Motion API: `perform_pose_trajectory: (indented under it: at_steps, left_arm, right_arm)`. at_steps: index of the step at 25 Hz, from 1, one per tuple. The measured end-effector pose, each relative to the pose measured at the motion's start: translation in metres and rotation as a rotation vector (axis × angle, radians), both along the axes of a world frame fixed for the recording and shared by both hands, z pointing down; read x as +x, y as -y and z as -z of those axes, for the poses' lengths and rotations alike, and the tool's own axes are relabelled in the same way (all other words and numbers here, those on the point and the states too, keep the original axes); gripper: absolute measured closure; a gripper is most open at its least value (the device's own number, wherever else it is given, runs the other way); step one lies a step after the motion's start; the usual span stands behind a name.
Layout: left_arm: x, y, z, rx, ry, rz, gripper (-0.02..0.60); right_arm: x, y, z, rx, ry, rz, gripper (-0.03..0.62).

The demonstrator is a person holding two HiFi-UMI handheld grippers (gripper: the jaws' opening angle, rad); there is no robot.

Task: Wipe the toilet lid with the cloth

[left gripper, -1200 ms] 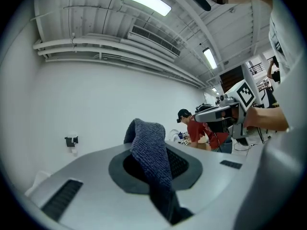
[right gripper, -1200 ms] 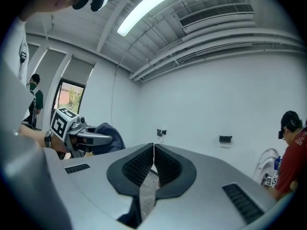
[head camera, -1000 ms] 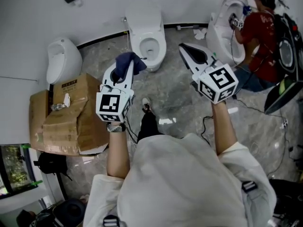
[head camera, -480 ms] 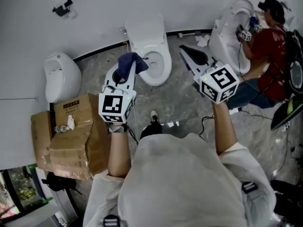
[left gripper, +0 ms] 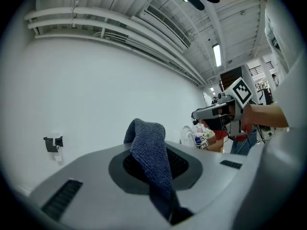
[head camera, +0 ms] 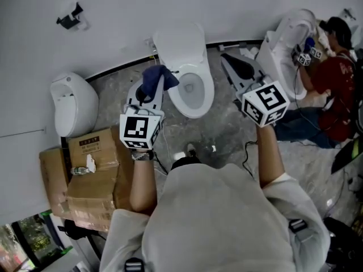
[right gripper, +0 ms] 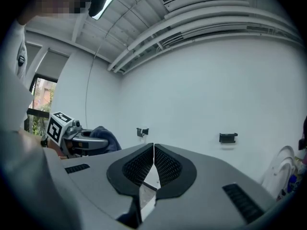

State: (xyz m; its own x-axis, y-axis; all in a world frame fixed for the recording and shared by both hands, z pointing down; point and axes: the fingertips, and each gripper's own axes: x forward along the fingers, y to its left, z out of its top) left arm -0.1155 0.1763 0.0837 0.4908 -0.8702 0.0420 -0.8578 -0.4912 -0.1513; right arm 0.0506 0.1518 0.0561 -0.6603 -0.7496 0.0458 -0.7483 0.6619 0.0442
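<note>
The white toilet [head camera: 191, 92] stands against the wall with its lid [head camera: 180, 45] raised and the bowl showing. My left gripper [head camera: 150, 89] hangs just left of the bowl, shut on a dark blue cloth [head camera: 157, 77] that bunches up above the jaws. In the left gripper view the cloth [left gripper: 149, 145] drapes between the pads. My right gripper [head camera: 228, 61] is held right of the toilet, shut, with nothing in it. In the right gripper view its pads [right gripper: 164, 166] meet at a thin seam.
A white urinal [head camera: 74, 103] is on the wall at the left, with cardboard boxes [head camera: 85, 180] below it. At the right, another person [head camera: 340, 78] works at a second toilet [head camera: 286, 47]. A cable [head camera: 247, 149] lies on the grey floor.
I have moved toward the toilet: it has slid lower and closer in the head view. Both grippers came along, the cloth still gripped. The boxes and urinal shifted down and left.
</note>
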Motion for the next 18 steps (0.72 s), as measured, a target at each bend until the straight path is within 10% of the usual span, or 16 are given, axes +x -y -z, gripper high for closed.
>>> perform_pose_trajectory:
  at_steps: [18]
  left_arm:
    - [-0.033, 0.148, -0.058, -0.047, 0.072, -0.035, 0.538]
  right_arm:
    - [-0.001, 0.144, -0.058, -0.070, -0.031, -0.106, 0.565]
